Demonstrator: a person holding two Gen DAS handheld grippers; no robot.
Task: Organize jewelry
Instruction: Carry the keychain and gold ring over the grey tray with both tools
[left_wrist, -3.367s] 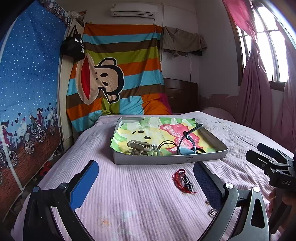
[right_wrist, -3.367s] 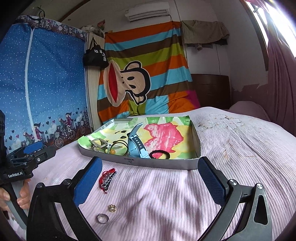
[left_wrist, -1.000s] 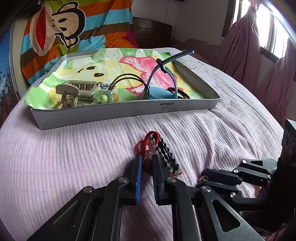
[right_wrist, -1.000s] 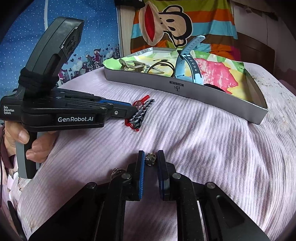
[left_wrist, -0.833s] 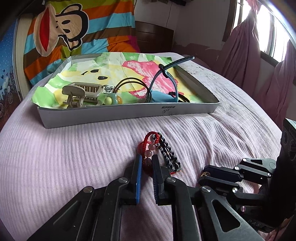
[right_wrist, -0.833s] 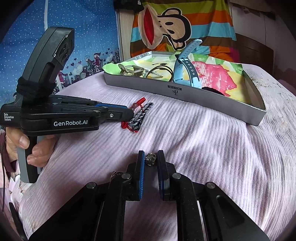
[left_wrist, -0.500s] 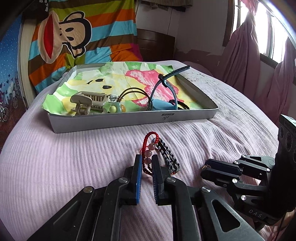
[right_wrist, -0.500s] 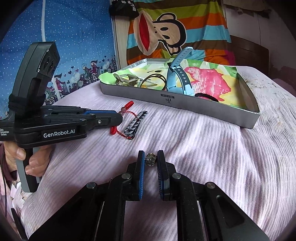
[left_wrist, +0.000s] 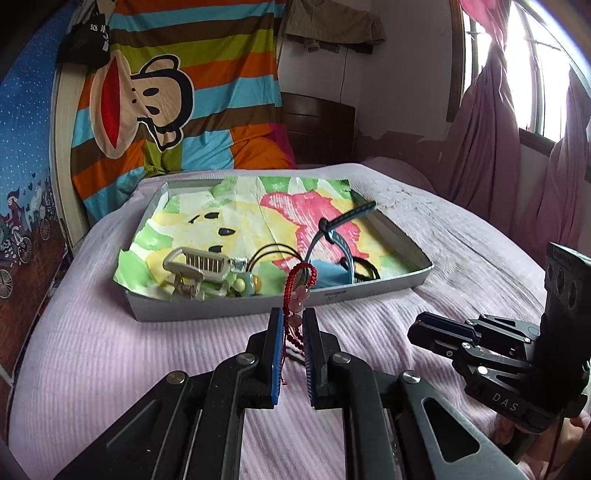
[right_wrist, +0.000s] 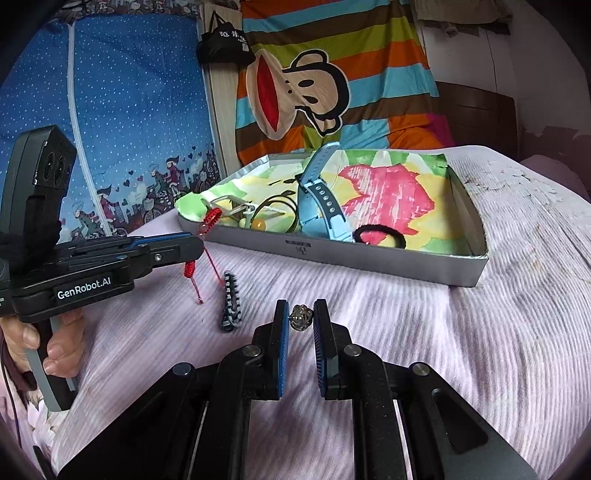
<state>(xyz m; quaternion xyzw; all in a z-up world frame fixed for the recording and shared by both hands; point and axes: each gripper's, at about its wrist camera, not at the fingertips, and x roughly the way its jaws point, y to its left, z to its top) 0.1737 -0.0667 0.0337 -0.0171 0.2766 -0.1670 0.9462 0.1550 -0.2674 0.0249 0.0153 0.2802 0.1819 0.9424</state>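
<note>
My left gripper is shut on a red cord bracelet with pink beads and holds it above the bed, short of the grey tray. From the right wrist view the same bracelet hangs from the left gripper, its cord ends dangling. My right gripper is shut on a small metal ring, lifted over the bed. It shows at the right of the left wrist view. A black-and-white braided bracelet lies on the pink bedspread.
The tray is lined with coloured paper and holds a beige hair claw, black hair ties, a blue watch strap and small beads. A striped monkey blanket hangs behind. Curtains are at the right.
My left gripper has lifted the red bracelet off the bed, leaving the braided bracelet behind. My right gripper has risen with the ring. Both have moved toward the tray.
</note>
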